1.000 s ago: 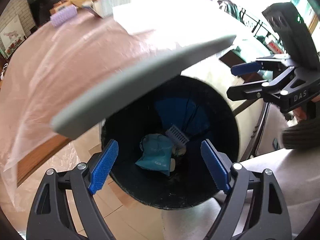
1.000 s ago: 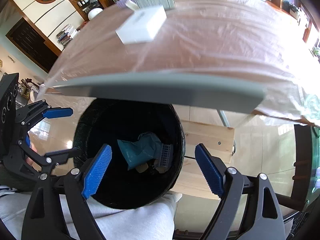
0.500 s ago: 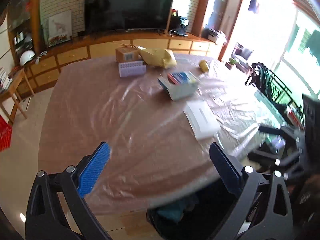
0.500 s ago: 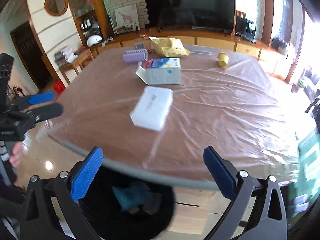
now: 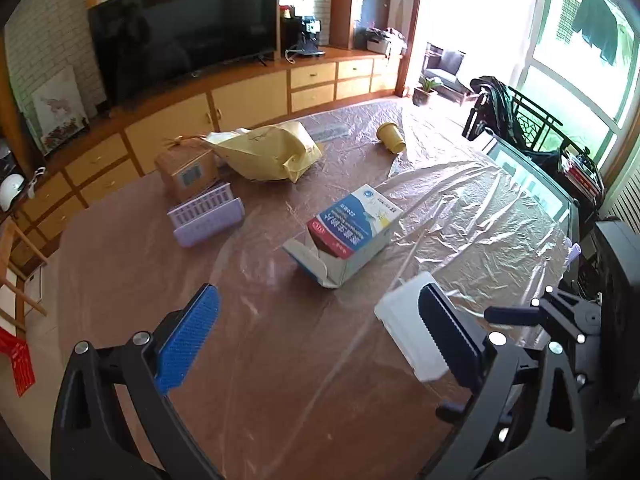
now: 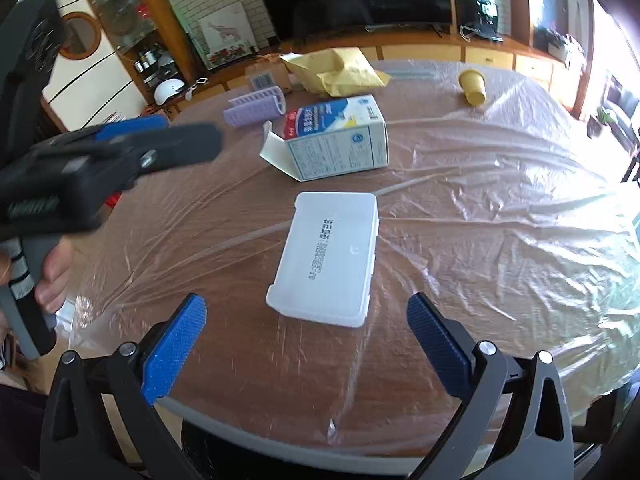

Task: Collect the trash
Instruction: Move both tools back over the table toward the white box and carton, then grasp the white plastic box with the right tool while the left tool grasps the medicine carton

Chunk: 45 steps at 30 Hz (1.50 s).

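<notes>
Several pieces of trash lie on the plastic-covered round table [image 6: 500,208]. A white plastic box [image 6: 332,256] sits nearest, just beyond my right gripper [image 6: 306,312], which hangs open and empty above the table's near edge. Behind the box lies an opened blue-and-white carton [image 6: 336,140], then a purple ribbed tray [image 6: 256,110], a yellow padded bag [image 6: 336,68] and a tipped yellow cup [image 6: 473,87]. My left gripper [image 5: 320,300] is open and empty over bare table, with the white box [image 5: 400,320] partly behind its right finger and the carton [image 5: 352,232] ahead.
A brown cardboard box [image 5: 184,168] stands behind the purple tray [image 5: 206,216]. The black bin's rim [image 6: 240,456] shows under the table's near edge. A hand [image 6: 52,276] holds the left gripper [image 6: 132,148] at the left. A TV cabinet [image 5: 248,96] lines the far wall.
Both grippers have risen from over the black bin to above the tabletop. Their jaws have spread wider. The bin and the trash in it have dropped out of view.
</notes>
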Each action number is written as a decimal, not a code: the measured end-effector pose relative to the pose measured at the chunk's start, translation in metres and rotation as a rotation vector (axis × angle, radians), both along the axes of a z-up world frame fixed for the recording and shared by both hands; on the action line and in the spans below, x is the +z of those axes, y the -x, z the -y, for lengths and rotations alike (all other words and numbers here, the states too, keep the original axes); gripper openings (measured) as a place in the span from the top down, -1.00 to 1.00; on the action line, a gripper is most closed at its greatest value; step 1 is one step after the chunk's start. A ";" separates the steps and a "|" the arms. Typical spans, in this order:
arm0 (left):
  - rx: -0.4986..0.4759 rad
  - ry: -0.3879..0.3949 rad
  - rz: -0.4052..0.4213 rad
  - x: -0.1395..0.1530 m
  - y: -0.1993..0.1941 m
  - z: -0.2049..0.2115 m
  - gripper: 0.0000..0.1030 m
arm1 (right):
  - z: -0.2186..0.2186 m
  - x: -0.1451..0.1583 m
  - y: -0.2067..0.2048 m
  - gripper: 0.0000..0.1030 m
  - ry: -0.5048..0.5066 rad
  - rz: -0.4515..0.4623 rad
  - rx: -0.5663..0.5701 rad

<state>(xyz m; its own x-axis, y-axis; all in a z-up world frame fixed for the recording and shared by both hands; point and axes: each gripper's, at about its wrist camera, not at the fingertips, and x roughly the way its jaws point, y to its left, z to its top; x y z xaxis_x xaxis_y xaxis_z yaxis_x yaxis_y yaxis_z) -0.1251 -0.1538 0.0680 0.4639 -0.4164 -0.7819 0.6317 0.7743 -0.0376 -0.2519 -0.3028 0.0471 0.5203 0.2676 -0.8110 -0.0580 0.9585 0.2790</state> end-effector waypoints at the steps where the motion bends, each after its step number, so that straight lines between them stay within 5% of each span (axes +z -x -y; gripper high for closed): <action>1: -0.011 -0.001 -0.009 -0.001 -0.005 0.004 -0.95 | 0.000 -0.002 -0.002 -0.92 -0.007 -0.004 -0.004; 18: -0.239 -0.093 -0.084 -0.043 -0.060 0.069 -0.95 | -0.009 -0.015 -0.033 -0.91 0.023 0.021 -0.060; 22: -0.266 -0.089 -0.090 -0.049 -0.059 0.069 -0.94 | -0.012 -0.017 -0.035 -0.65 0.046 0.016 -0.043; 27: -0.294 -0.092 -0.105 -0.054 -0.057 0.069 -0.47 | -0.013 -0.019 -0.034 -0.40 0.061 0.012 -0.037; 32: -0.310 -0.095 -0.126 -0.058 -0.056 0.068 -0.10 | -0.009 -0.019 -0.033 -0.40 0.036 0.013 -0.040; 39: -0.300 -0.099 -0.128 -0.057 -0.056 0.067 -0.07 | -0.014 -0.019 -0.034 -0.53 0.049 0.019 -0.027; 45: -0.287 -0.124 -0.116 -0.059 -0.054 0.070 0.05 | -0.013 -0.019 -0.038 -0.14 0.065 0.022 -0.042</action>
<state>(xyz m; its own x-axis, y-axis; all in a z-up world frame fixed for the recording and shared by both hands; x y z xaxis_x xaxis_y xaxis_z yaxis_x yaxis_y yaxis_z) -0.0708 -0.2242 0.0088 0.2468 -0.4157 -0.8754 0.8217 0.5687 -0.0384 -0.2141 -0.2902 0.0283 0.5476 0.1920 -0.8144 -0.0228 0.9764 0.2149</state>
